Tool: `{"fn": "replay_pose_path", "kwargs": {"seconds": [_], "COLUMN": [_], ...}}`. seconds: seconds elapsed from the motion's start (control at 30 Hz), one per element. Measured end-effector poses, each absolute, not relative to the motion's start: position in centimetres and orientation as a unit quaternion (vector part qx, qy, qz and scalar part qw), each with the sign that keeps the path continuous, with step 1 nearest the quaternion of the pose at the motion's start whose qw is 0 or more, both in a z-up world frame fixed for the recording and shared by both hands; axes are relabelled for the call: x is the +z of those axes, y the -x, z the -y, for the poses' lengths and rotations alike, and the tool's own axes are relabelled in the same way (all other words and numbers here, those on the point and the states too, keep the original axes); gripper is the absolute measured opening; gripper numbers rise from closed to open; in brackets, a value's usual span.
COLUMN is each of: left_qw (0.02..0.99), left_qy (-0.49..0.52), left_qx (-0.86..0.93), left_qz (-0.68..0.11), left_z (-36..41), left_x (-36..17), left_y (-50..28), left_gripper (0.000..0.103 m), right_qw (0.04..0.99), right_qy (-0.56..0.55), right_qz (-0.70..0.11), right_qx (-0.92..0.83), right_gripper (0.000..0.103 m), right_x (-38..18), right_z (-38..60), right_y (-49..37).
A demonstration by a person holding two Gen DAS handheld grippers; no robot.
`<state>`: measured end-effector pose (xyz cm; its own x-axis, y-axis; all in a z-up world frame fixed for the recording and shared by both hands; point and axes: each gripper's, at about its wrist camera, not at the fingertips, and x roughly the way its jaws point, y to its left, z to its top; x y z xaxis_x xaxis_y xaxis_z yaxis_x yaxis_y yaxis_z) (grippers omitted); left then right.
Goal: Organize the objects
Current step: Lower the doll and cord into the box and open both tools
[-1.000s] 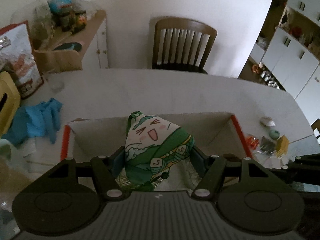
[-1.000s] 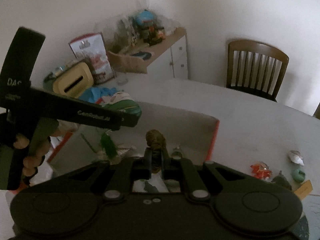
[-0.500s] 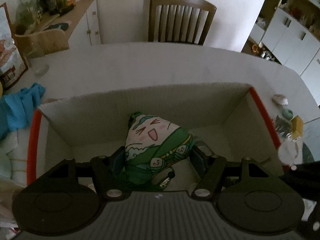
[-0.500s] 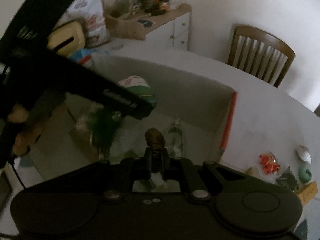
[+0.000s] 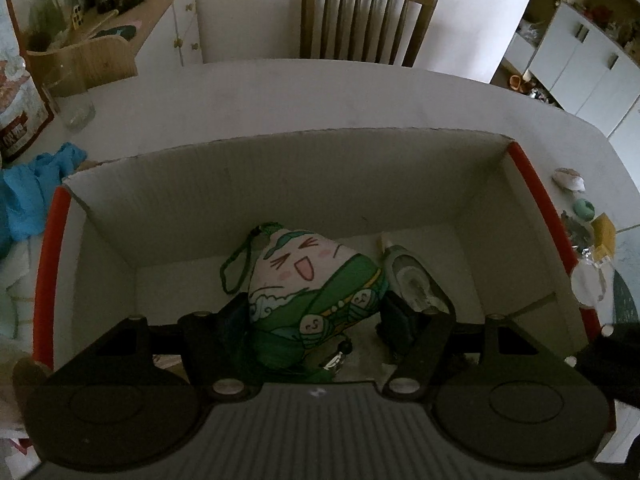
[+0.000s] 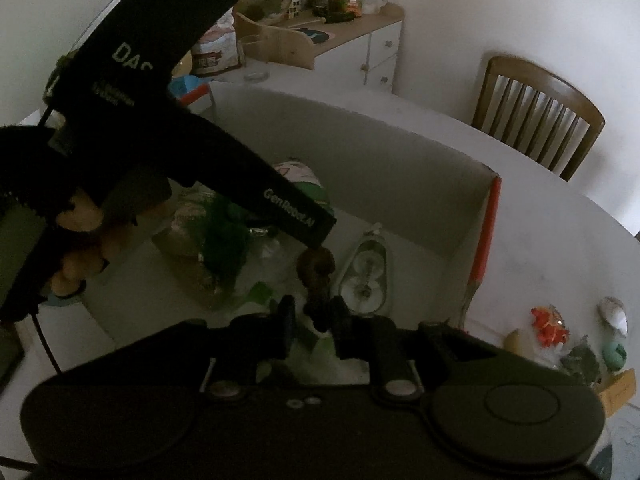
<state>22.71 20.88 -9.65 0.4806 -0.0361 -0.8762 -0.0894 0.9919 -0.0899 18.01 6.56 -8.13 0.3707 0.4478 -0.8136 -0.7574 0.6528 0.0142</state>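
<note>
A cardboard box with red side edges stands on the white table. My left gripper is down inside it, shut on a green and white cartoon pouch. Its jaws are starting to open, though both pads still touch the pouch, whose cord lies loose to the left. In the right wrist view, my right gripper is also low in the box and its jaws are opening. A small brown lumpy object stands between them with a gap on its left side. The left gripper's black body crosses above, hiding part of the pouch.
A clear plastic pack lies on the box floor beside the pouch. Right of the box are small items: an orange piece, a white shell and a teal ball. A blue cloth and a glass sit left. A chair stands behind.
Both grippers have come down into the box. The right jaws have parted from the brown object. The pouch now sits low in the box with its cord spread out.
</note>
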Motion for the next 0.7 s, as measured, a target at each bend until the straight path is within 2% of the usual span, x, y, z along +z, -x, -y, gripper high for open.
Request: {"fn": "replay_pose_path", "kwargs": {"seconds": [0.33, 0.43, 0.57, 0.7], "left_qw": [0.867, 0.870, 0.874, 0.879], "left_qy": [0.050, 0.056, 0.068, 0.069], "left_qx": [0.018, 0.019, 0.025, 0.027], "left_qz": [-0.496, -0.490, -0.481, -0.470], "left_z": [-19.8, -19.7, -19.9, -19.8], "left_x": [-8.0, -7.3, -6.4, -5.3], "left_y": [-20.9, -20.4, -19.8, -18.8], "left_gripper": [0.074, 0.078, 0.078, 0.078], "right_qw": [0.816, 0.817, 0.821, 0.824], "right_qy": [0.157, 0.152, 0.141, 0.132], "right_qz": [-0.409, -0.405, -0.399, -0.391], "right_qx": [0.378, 0.382, 0.384, 0.388], "right_gripper": [0.032, 0.035, 0.044, 0.048], "right_x": [-6.2, -5.5, -4.6, -3.7], "right_z": [-4.7, -4.1, -3.2, -2.1], "right_y": [-17.4, -17.2, -16.7, -16.2]}}
